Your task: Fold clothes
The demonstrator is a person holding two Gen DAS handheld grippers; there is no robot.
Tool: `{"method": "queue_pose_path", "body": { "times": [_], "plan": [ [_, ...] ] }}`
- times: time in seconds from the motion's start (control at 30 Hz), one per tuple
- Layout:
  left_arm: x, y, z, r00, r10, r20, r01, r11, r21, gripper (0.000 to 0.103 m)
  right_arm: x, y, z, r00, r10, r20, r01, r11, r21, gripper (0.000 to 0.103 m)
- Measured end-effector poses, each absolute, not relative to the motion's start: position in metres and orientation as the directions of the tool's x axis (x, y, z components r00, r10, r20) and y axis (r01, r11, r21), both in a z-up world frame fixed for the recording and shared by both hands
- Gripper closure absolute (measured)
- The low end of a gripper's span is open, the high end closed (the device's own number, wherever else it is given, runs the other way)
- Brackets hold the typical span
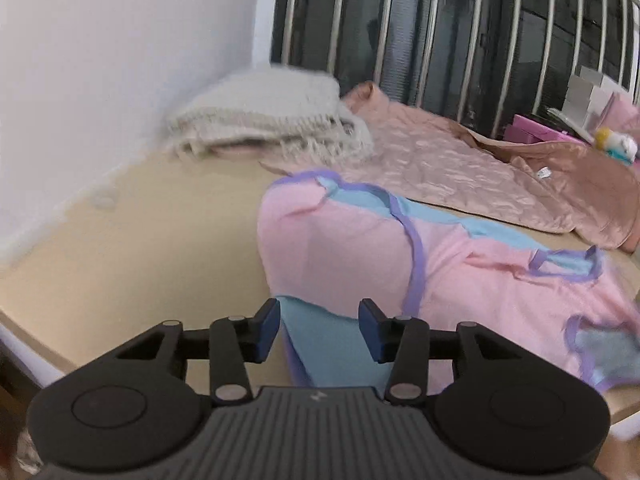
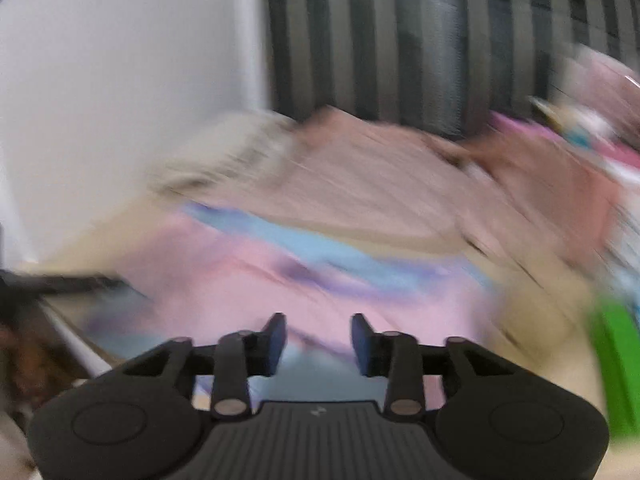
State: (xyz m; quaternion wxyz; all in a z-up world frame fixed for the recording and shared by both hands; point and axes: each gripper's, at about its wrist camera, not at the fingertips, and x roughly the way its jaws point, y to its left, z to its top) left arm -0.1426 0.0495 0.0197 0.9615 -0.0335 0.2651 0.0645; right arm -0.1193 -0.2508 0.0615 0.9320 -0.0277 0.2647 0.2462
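A pink garment (image 1: 344, 256) with light blue panels and purple trim lies crumpled on the beige bed surface (image 1: 140, 240). My left gripper (image 1: 318, 326) is open and empty, just above the garment's near blue edge. The right wrist view is heavily blurred; the same pink and blue garment (image 2: 280, 272) lies ahead of my right gripper (image 2: 319, 340), which is open and empty above the garment's near part.
A folded cream fringed blanket (image 1: 264, 120) sits in the far corner by the white wall. A pink satin quilt (image 1: 460, 168) lies behind the garment. A metal-barred headboard (image 1: 440, 32) stands at the back. Boxes and a toy (image 1: 612, 140) are far right. A green object (image 2: 618, 360) is at right.
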Motion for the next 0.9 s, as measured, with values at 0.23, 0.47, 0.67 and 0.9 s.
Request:
{"method": "queue_pose_path", "body": {
  "times": [0.23, 0.47, 0.67, 0.9],
  "plan": [
    [-0.157, 0.037, 0.003, 0.845, 0.112, -0.524, -0.141, 0.99, -0.016, 0.088, 0.028, -0.074, 0.087, 0.49, 0.617, -0.616, -0.658, 0.725, 0.203, 0.034],
    [-0.163, 0.034, -0.001, 0.857, 0.12, -0.502, -0.13, 0.991, 0.014, 0.097, 0.109, 0.049, 0.027, 0.335, 0.415, -0.846, -0.557, 0.811, 0.178, 0.056],
    [-0.163, 0.018, -0.002, 0.864, 0.112, -0.491, -0.088, 0.994, 0.072, 0.097, 0.091, 0.07, 0.021, 0.473, 0.335, -0.815, -0.6, 0.8, -0.019, 0.102],
    [-0.174, 0.009, 0.001, 0.881, 0.073, -0.468, -0.047, 0.997, 0.066, 0.096, 0.071, -0.094, 0.064, 0.522, 0.608, -0.599, -0.505, 0.786, 0.358, 0.102]
  ]
}}
